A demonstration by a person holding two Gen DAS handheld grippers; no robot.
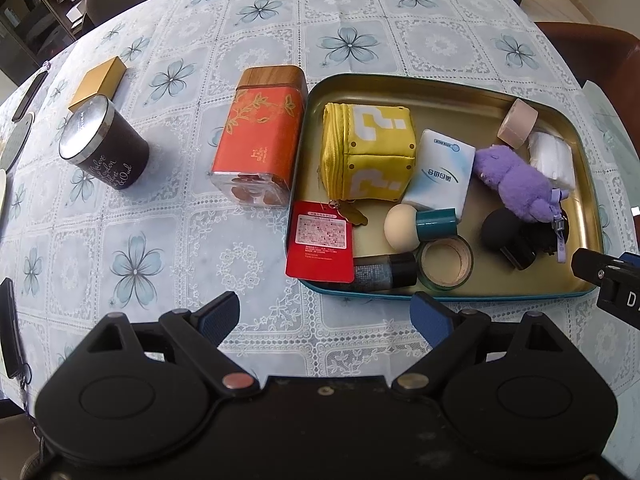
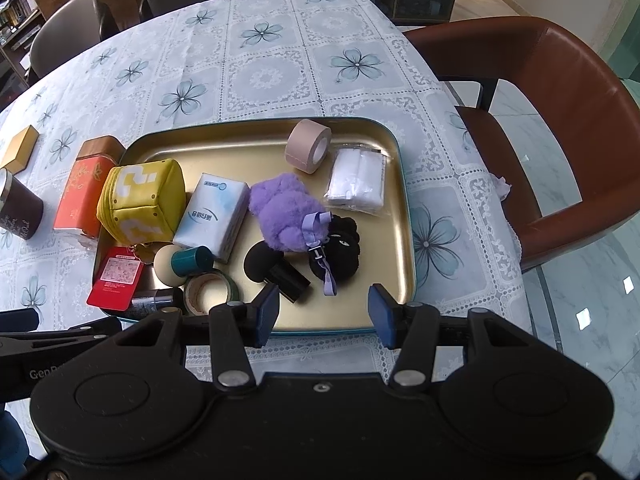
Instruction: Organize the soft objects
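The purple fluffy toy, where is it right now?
The purple toy lies mid-tray, between the tissue pack and the white packet.

The left gripper [image 1: 325,318] points steeply down over the floral tablecloth [image 1: 160,216], just short of the near-left corner of the gold tray [image 1: 440,92]. Its two blue-padded fingers [image 1: 430,318] are spread wide, with nothing between them. The right gripper [image 2: 324,314] is tilted steeply down as well, over the near rim of that tray; its blue pads [image 2: 380,314] stand apart and grip nothing. In the left wrist view the tip of the right gripper shows at the tray's near-right corner. No hand or sleeve is visible in either view.
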